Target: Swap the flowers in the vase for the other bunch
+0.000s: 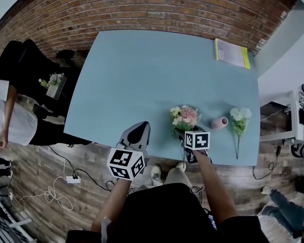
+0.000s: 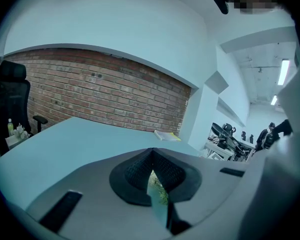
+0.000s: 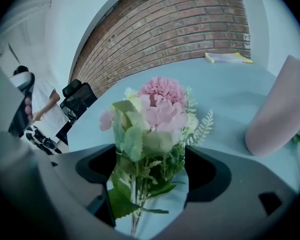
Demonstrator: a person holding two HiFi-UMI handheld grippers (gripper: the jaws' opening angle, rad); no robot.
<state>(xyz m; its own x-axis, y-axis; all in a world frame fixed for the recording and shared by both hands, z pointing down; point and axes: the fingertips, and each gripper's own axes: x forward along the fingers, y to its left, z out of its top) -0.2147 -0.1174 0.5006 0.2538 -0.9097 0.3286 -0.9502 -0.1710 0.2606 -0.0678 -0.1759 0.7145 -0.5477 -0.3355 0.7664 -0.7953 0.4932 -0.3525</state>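
A pale blue worktop (image 1: pixel 157 70) stands on a wooden floor (image 1: pixel 55 156) strewn with cables (image 1: pixel 55 194), and the person works at its near edge with one tool in each hand. The left tool (image 1: pixel 138 128) hovers over the near edge, clenched on nothing, its tips meeting. Just to its right the right tool (image 3: pixel 150 167) points down at the worktop with its jaws released and spread wide. The stems of the pink bunch (image 1: pixel 185 116) pass between the jaws without being pinched, the flower heads pointing away from the person. Just beside that bunch, to the right, is the single pink vase (image 1: pixel 219 122); whether it stands or lies on its side I cannot tell. Both bunches are outside it. The white bunch (image 1: pixel 239 116) lies flat on the worktop just right of the vase, its stem toward the near edge. That makes two bunches, one vase and two tools. Well apart, at the far right corner, lies one yellow-edged book (image 1: pixel 231 53). Beyond the far edge runs a brick wall (image 1: pixel 157 6). Off the worktop's left side are a black chair (image 1: pixel 20 59) and a person in a white shirt (image 1: pixel 7 120).
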